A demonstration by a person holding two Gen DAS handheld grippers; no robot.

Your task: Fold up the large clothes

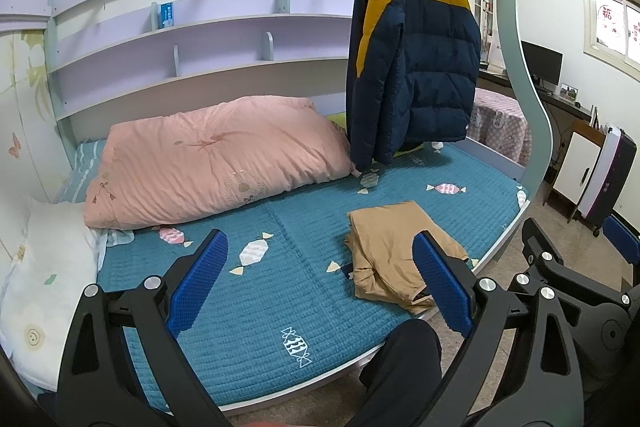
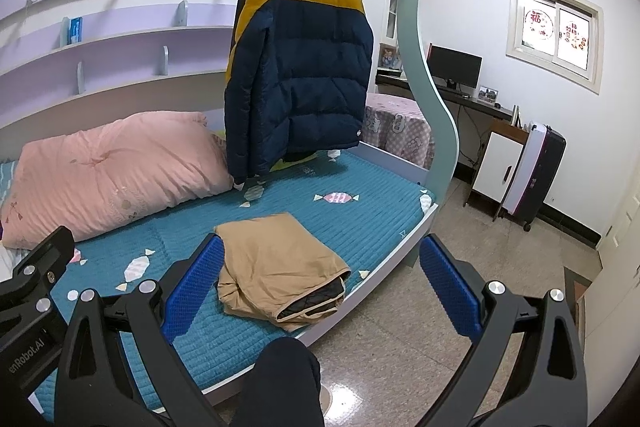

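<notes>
I have both claws held above the near edge of the bed (image 1: 248,311), and neither is touching anything. My left gripper (image 1: 320,283) has its blue pads spread wide with only teal quilt between them. My right gripper (image 2: 320,285) is spread just as wide and empty.

The folded tan garment (image 2: 276,263) lies flat on the quilt near the bed's outer edge. From my right claw it sits just ahead, between the pads and closer to the left one, its dark quilted lining showing at the open near end. From my left claw the same tan garment (image 1: 396,251) lies ahead and to the right, partly behind my right pad (image 1: 442,283).

Well beyond both claws, a navy and mustard puffer jacket (image 2: 300,67) hangs from a rail over the far part of the bed, its hem apart from the quilt. A pink duvet (image 1: 216,159) is bunched ahead and left of my left claw. A dark-clothed knee (image 2: 286,379) shows low between my right claw's arms
</notes>
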